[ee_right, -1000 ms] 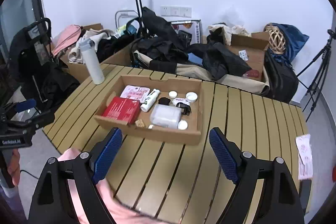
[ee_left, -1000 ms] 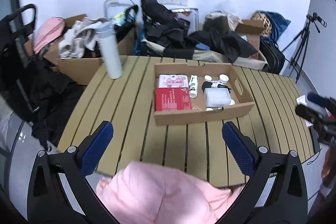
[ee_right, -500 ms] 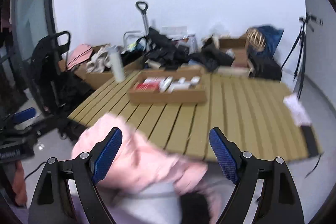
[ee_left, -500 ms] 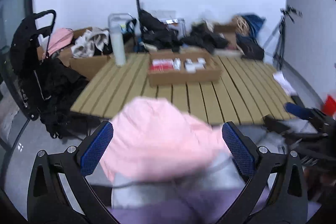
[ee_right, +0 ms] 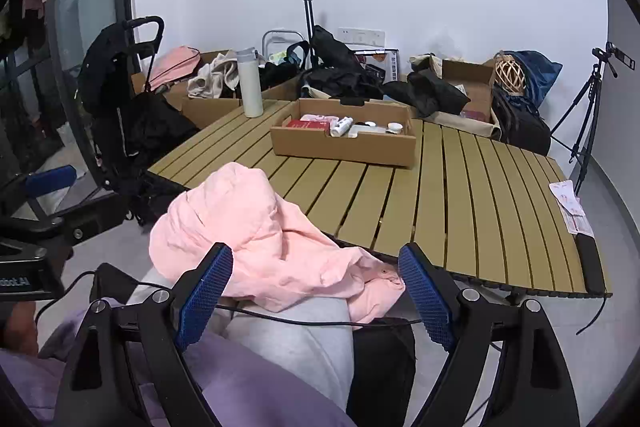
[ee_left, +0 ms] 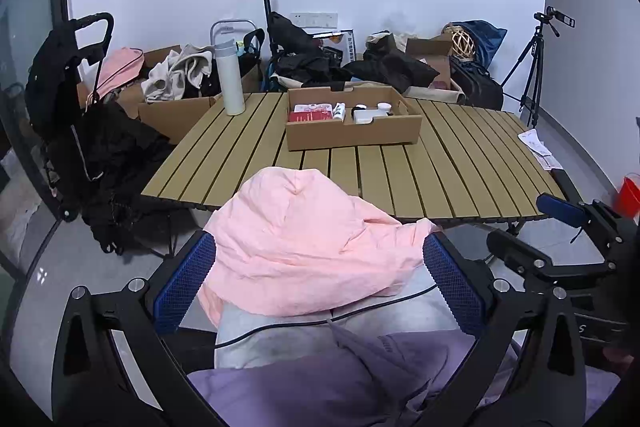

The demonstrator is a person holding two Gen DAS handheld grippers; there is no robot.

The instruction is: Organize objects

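Observation:
A shallow cardboard box (ee_left: 354, 131) stands on the slatted table (ee_left: 440, 171), holding a red packet (ee_left: 310, 117), a white tube (ee_left: 339, 111), a white case and small jars. It also shows in the right wrist view (ee_right: 344, 143). My left gripper (ee_left: 320, 279) is open and empty, held low in front of the table, over a pink garment (ee_left: 304, 247) on the person's lap. My right gripper (ee_right: 316, 291) is open and empty over the same pink garment (ee_right: 256, 243). It also shows at the right of the left wrist view (ee_left: 560, 235).
A white bottle (ee_left: 230, 79) stands at the table's far left corner. Boxes of clothes, black bags and a trolley (ee_left: 264, 11) crowd behind the table. A tripod (ee_left: 532, 67) stands at the right. Papers (ee_right: 570, 207) lie on the table's right edge. A black stroller (ee_left: 68, 99) stands left.
Both grippers have pulled back and down from above the table to lap height. The box now looks farther away. The pink garment and lap fill the foreground.

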